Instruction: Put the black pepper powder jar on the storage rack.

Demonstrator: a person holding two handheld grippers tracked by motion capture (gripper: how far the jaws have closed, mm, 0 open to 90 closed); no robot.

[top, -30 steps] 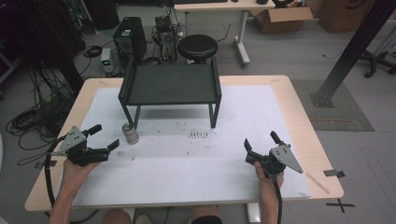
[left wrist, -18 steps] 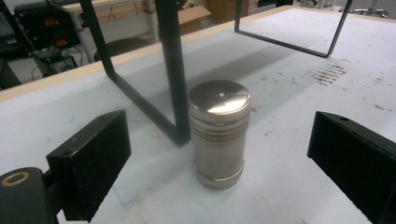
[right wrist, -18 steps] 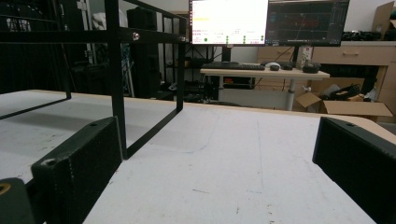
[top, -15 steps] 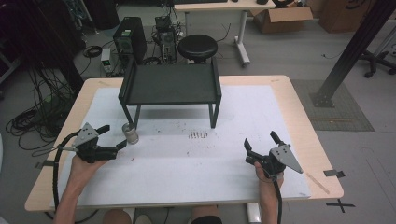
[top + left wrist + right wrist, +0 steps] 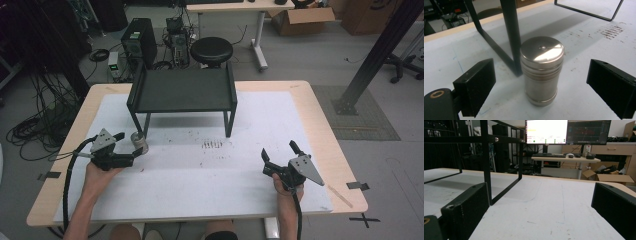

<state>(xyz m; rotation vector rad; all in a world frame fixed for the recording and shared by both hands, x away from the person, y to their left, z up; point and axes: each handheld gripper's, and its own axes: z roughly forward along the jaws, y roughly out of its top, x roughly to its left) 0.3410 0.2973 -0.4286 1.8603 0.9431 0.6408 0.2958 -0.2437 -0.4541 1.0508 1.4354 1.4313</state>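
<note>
Left gripper (image 5: pixel 127 149) at the metal canister (image 5: pixel 139 143), fingers spread wide.
Upright canister stands between them, untouched, beside the black rack (image 5: pixel 182 91) leg at left; right gripper (image 5: pixel 280 155) open, empty, near right on the surface (image 5: pixel 250 125).

Each black hand-held gripper (image 5: pixel 131 150) carries a grey triangular plate.

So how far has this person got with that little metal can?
Hardly started. Done: the left gripper has its open jaws either side of the metal can, which stands upright by the black stand's leg. In hand: nothing is gripped. Left: closing and lifting; the right gripper waits open.
</note>
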